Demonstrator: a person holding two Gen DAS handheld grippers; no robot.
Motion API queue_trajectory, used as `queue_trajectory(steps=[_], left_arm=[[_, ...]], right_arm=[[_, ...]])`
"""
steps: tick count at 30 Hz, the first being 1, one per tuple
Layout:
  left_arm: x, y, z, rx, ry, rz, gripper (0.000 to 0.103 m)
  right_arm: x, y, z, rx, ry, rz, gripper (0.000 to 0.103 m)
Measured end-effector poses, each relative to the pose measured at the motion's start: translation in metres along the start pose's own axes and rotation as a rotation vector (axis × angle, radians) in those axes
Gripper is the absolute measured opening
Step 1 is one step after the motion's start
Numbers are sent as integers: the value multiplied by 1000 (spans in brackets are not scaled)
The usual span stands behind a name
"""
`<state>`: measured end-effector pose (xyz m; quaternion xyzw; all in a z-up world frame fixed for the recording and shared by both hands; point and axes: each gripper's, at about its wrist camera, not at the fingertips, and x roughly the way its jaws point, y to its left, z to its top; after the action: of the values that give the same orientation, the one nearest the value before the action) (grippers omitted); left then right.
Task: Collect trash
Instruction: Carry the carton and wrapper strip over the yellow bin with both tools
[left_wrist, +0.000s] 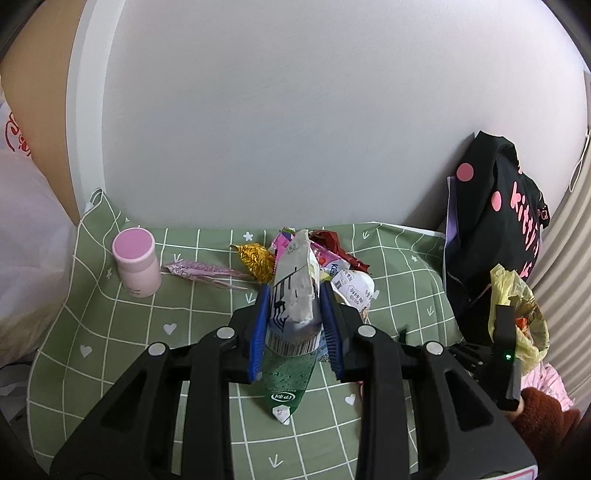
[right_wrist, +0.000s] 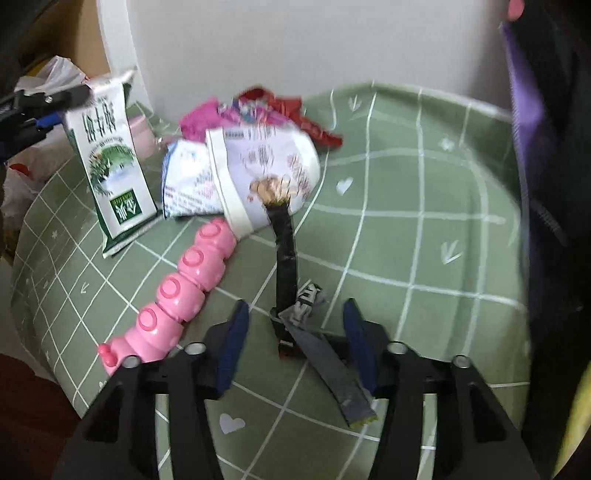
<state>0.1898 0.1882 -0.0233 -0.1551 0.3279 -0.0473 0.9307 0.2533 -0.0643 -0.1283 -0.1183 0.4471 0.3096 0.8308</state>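
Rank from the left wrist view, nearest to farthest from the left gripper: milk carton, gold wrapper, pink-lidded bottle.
1. Milk carton: clamped between the left gripper fingers, centre.
2. Gold wrapper: just ahead, slightly left, by the wrapper pile.
3. Pink-lidded bottle: far left on the green cloth.

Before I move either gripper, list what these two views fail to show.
- Left wrist view: the milk carton between the left gripper's fingers hides the wrappers behind it.
- Left wrist view: the yellow bag is partly covered by the right gripper's black body; its contents are unclear.
- Right wrist view: motion blur makes the white wrapper's print unreadable.
- Right wrist view: the black bag is cut off by the edge.
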Motion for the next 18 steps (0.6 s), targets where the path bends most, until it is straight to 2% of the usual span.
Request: queue_trajectory(steps=[3,10,14,18], left_arm=[[-1,-2,0,11,5,4,26],[-9,-13,18,30,-28,-16,26],[-17,-33,43,65,-80,-63,26],[-20,-69,72,117,-129,-161,26]], right_arm=[[2,3,0,-8,19,-37,21],[-45,4,10,32,-80,-45,20],[-77,-1,17,56,-148,-53,20],[-123,-9,27,76,-246,-104,20]])
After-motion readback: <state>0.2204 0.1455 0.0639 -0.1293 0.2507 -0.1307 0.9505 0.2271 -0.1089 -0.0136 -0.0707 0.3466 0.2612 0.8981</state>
